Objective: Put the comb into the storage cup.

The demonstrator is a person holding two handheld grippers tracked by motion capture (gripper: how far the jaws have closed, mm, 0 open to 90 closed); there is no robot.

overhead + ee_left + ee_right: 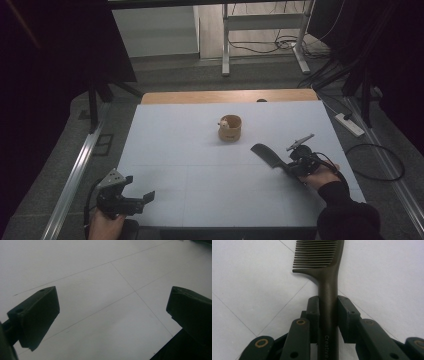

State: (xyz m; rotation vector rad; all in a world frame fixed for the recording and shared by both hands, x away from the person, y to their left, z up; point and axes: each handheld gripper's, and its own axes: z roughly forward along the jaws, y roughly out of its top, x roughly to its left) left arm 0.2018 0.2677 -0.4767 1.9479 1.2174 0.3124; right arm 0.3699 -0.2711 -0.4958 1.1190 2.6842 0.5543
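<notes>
Near the table's [200,165] right edge, the right gripper [286,167] is clamped on one comb [265,154]: dark, smooth plastic, round handle, fine straight teeth, lettering on the handle; pads [314,312] press both handle sides. One cup [230,128], tan, round, wood-like, sits mid-table toward the far edge. At the near left corner the left gripper [142,198] is wide open, holding nothing. Table matte white with thin seam lines; grey floor, cables beyond.
</notes>
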